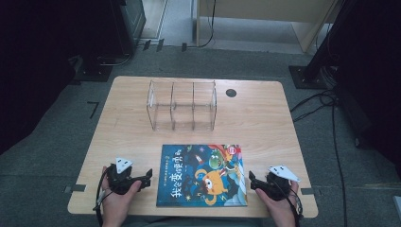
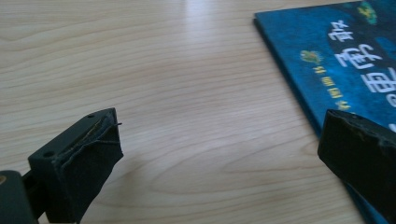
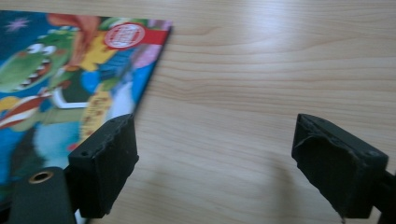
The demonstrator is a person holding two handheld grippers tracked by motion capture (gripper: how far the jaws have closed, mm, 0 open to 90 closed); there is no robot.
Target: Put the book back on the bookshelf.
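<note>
A children's picture book (image 1: 202, 175) lies flat, cover up, at the near edge of the wooden table (image 1: 265, 118), in front of a clear three-compartment organizer (image 1: 182, 105). The left gripper (image 1: 144, 179) sits just beside the book's left edge, jaws apart with bare wood between them. The right gripper (image 1: 253, 181) sits just beside the book's right edge, jaws spread and holding nothing

High view looks down; both tool views closely share the book (image 1: 202, 176)
</note>
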